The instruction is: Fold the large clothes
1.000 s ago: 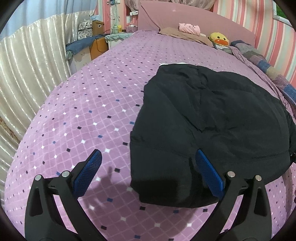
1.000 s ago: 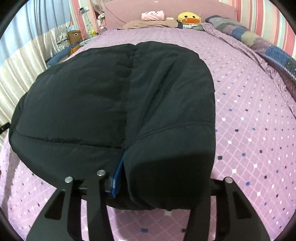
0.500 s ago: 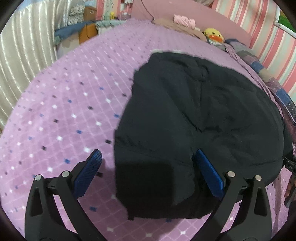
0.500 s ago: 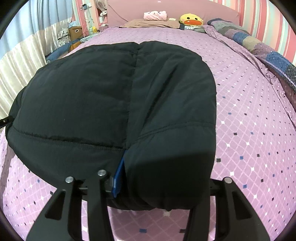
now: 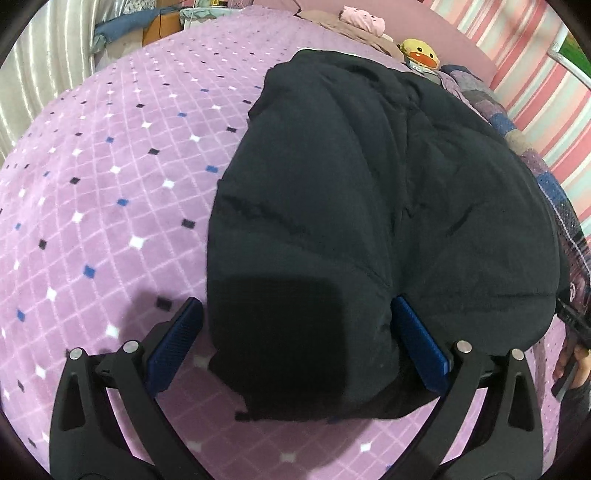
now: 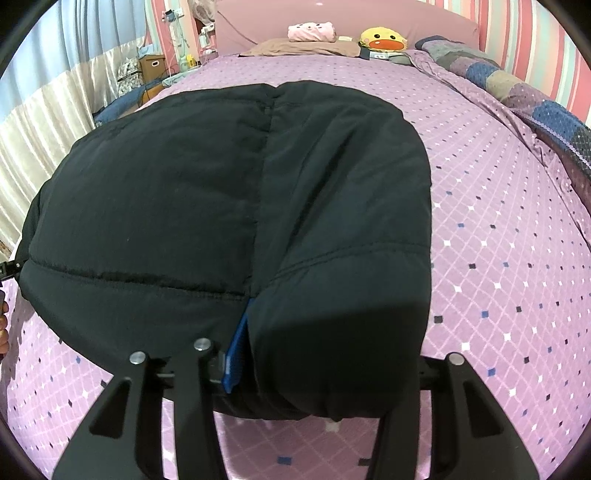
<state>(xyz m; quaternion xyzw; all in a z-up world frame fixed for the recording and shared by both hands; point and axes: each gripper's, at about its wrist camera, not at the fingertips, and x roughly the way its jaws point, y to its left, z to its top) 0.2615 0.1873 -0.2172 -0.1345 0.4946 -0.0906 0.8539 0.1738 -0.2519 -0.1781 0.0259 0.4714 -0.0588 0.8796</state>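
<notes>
A black padded jacket (image 5: 369, 184) lies on the purple patterned bed (image 5: 110, 166), folded into a long block. My left gripper (image 5: 295, 332) is open, its blue pads on either side of the jacket's near left corner. The jacket also fills the right wrist view (image 6: 240, 203). My right gripper (image 6: 332, 354) is open around the jacket's near right corner; one blue pad (image 6: 238, 350) shows at the fold, and the other pad is hidden behind the cloth.
Pillows, a pink soft toy (image 6: 312, 31) and a yellow duck toy (image 6: 384, 38) lie at the headboard. A patchwork blanket (image 6: 535, 99) runs along the bed's right side. Curtains and boxes (image 6: 151, 66) stand to the left.
My left gripper has moved forward and right, so the jacket's near left corner now sits between its pads. The right gripper has barely moved.
</notes>
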